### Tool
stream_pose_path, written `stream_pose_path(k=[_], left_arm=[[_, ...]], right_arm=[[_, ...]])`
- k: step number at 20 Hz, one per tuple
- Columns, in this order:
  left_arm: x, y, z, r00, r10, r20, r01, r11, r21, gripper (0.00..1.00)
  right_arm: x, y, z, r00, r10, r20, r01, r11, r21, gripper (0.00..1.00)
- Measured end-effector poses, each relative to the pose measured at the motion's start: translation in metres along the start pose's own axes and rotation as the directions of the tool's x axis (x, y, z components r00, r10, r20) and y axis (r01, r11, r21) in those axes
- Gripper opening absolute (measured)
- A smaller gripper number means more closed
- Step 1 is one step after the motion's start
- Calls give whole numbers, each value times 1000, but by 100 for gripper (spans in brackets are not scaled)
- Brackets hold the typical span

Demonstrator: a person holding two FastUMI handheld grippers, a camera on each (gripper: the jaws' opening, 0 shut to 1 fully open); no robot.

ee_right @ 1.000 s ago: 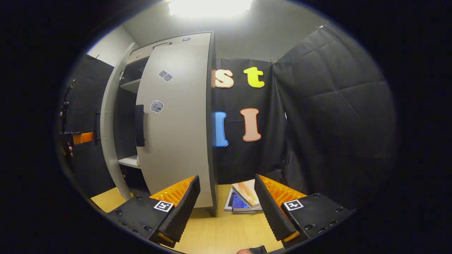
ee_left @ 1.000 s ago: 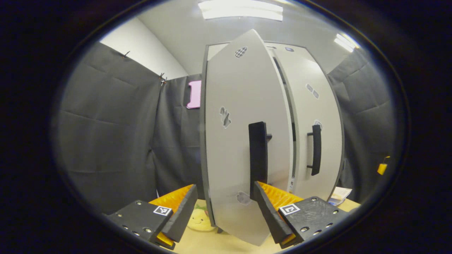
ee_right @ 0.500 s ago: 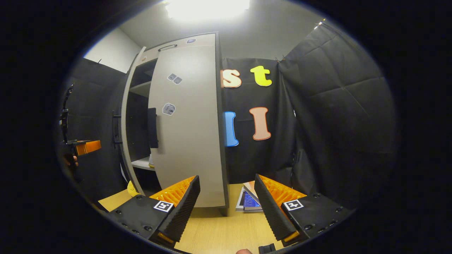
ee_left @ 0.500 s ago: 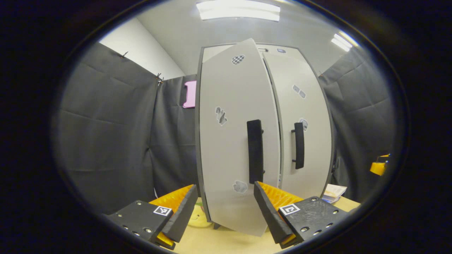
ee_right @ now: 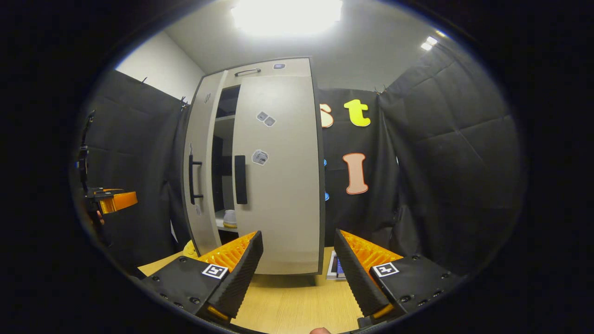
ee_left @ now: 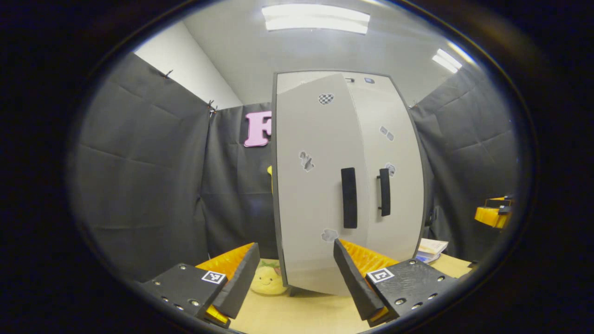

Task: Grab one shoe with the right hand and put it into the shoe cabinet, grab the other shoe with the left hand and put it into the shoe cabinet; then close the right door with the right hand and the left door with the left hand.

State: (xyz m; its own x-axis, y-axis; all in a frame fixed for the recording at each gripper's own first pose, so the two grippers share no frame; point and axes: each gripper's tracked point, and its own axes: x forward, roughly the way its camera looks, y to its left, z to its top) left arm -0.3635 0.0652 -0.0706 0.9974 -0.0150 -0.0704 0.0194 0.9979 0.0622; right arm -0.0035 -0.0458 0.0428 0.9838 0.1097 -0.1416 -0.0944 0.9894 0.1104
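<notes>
The grey shoe cabinet (ee_left: 320, 79) stands ahead on the wooden table (ee_left: 297, 315). Its right door (ee_left: 401, 204) is closed. Its left door (ee_left: 311, 199) is still slightly ajar. In the right gripper view a dark gap remains between the left door (ee_right: 202, 153) and the right door (ee_right: 283, 195), and through it a pale shoe (ee_right: 229, 218) sits on a shelf. My left gripper (ee_left: 297, 273) is open and empty in front of the left door, not touching it. My right gripper (ee_right: 297, 273) is open and empty before the right door. The left gripper (ee_right: 113, 200) appears again far left, the right gripper (ee_left: 492, 214) far right.
A yellow plush toy (ee_left: 268, 278) lies on the table by the cabinet's left foot. Books (ee_left: 431, 248) lie to the right of the cabinet, near the black cloth wall. Black handles (ee_left: 349, 198) stick out from both doors.
The left door has swung from wide open to nearly closed. Both grippers have drawn back from the cabinet, which looks smaller now. Both stay open.
</notes>
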Motion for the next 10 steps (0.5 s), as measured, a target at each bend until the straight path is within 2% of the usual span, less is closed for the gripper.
stream_pose_path(k=[10], left_arm=[[-44, 27, -6, 1000, -5, -6, 5, 1000, 6, 94]], right_arm=[[-41, 36, 3, 1000, 3, 25, -2, 1000, -20, 97]])
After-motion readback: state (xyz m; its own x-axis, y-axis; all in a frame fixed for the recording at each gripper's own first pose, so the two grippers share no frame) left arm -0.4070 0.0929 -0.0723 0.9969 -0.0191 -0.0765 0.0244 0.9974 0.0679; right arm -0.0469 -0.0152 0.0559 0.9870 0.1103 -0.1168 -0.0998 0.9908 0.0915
